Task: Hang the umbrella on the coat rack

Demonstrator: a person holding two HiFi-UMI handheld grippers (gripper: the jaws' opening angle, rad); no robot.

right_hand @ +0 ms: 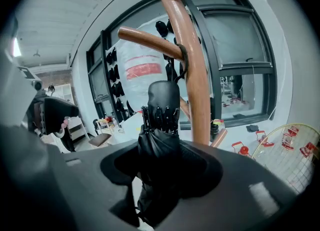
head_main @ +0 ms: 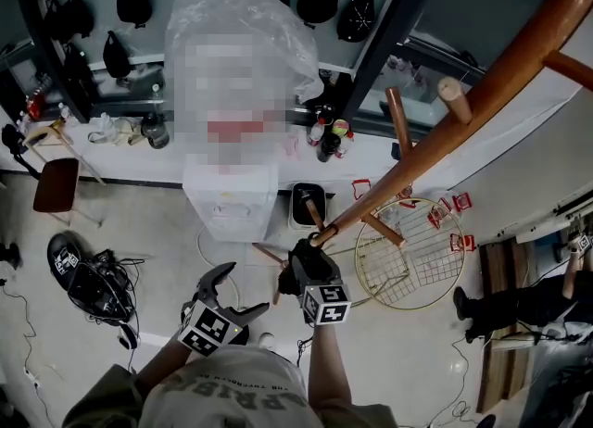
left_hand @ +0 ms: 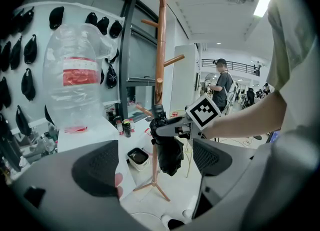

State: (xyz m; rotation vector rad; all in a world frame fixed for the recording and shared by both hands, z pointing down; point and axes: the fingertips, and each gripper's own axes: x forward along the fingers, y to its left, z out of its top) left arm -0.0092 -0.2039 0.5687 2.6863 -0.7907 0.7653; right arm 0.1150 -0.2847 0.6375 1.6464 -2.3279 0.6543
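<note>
Your right gripper (right_hand: 160, 167) was clamped on the folded black umbrella (right_hand: 161, 125), which stood upright just beside the pole of the wooden coat rack (right_hand: 196, 80), its top below one peg (right_hand: 150, 40). Your left gripper (head_main: 233, 295) hung apart from the rack, jaws spread with nothing between them, pointing toward the umbrella over the pale floor (head_main: 167, 232).

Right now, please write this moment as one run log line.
left tool: open, empty | right tool: shut on umbrella | umbrella: at coat rack peg, strap seems looped over it
</note>
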